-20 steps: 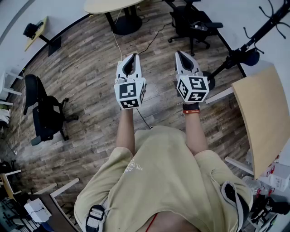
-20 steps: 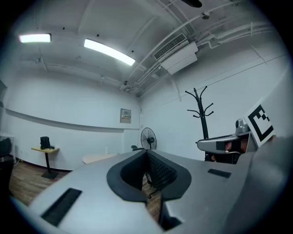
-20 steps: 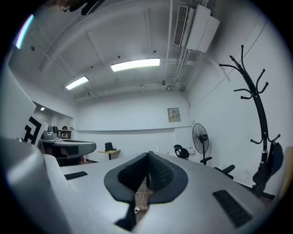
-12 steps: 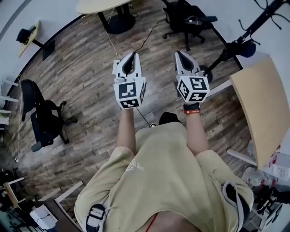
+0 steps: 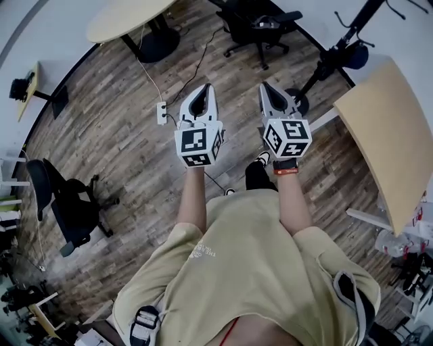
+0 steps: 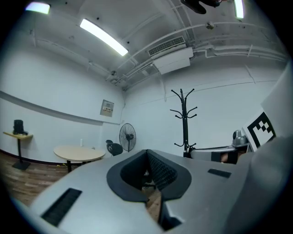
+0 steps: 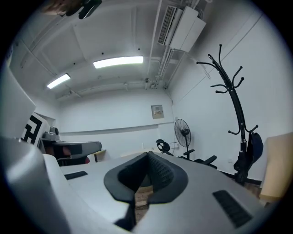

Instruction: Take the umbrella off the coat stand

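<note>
The black coat stand [image 5: 336, 48] rises at the head view's upper right, beyond the wooden tabletop. A dark blue umbrella [image 5: 356, 57] hangs low on its pole. In the right gripper view the stand [image 7: 234, 104] is at the right with the umbrella [image 7: 252, 148] near its base. The left gripper view shows the stand [image 6: 184, 119] far off against the white wall. My left gripper [image 5: 208, 88] and right gripper [image 5: 266, 87] are held side by side, level, well short of the stand. Both are shut with nothing between the jaws.
A light wooden tabletop [image 5: 382, 135] stands at the right, close to the stand. A round table [image 5: 125, 17] and a black office chair [image 5: 256, 21] are ahead; another chair [image 5: 71, 213] is at left. A power strip and cable [image 5: 162, 111] lie on the wood floor. A pedestal fan [image 7: 183, 130] stands by the wall.
The floor has slid down and left in the head view as the person walks forward; the stand and tabletop are nearer. Both grippers stay shut, side by side.
</note>
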### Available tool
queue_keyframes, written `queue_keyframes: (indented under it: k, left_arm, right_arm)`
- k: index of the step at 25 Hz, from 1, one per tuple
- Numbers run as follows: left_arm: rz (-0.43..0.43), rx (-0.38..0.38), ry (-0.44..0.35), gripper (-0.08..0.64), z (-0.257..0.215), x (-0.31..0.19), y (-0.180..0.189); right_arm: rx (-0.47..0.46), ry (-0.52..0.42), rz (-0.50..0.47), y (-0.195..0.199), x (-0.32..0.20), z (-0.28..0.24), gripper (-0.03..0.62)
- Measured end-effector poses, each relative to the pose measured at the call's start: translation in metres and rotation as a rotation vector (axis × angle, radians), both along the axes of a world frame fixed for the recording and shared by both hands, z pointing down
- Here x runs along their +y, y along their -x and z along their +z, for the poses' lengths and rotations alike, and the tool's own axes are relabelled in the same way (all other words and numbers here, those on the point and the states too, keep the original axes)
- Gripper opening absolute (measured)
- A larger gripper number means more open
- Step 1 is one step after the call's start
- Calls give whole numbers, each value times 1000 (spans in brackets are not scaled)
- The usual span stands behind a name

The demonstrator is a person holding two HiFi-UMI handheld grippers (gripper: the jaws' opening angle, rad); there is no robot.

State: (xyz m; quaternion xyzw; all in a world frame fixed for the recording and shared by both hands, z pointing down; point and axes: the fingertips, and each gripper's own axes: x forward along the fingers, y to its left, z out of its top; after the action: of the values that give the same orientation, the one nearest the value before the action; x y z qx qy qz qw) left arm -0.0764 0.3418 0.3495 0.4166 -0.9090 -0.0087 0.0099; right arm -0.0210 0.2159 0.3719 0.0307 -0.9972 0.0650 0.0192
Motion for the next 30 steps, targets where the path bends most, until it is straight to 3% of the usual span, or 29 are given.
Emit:
queue_keyframes:
  k: [9, 30]
  left_arm:
    - [170, 7, -4, 23, -10, -155, 26]
    - [449, 23, -9, 23, -11, -393, 77]
  right_arm:
    - [4, 24, 118, 20, -134, -6, 15]
    - [2, 27, 316, 56, -329, -12, 15]
